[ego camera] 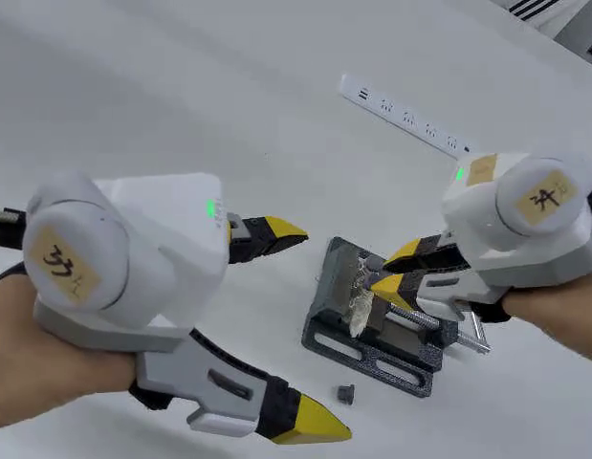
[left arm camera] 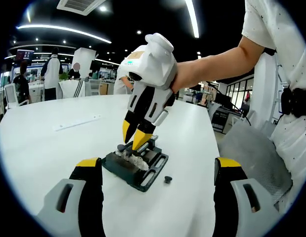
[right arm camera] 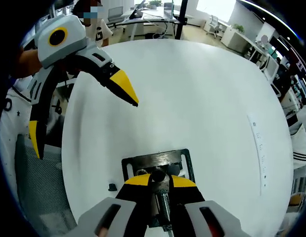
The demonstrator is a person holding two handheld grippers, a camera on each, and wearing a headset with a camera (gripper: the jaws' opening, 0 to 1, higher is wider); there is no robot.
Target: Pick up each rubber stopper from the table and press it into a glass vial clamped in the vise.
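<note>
Held stopper: a small dark plug pinched between the right gripper's yellow tips, right above the vise's clamp.
Glass vial: clear glass clamped in the vise, just under the held stopper; whether the two touch cannot be told.
Vise: dark metal, lying flat on the table, its screw handle pointing toward the right gripper's side.
Right gripper: angled down onto the vise, its jaws drawn narrow around the held stopper.
Loose stopper: a small dark plug on the table, just beside the vise's slotted base and apart from both grippers.
Left gripper: hangs above the table on the near side of the vise, its jaws spread wide with nothing between them.
Table: white, with a bare top around the vise.
Power strip: a white bar lying on the table, well beyond the vise.
</note>
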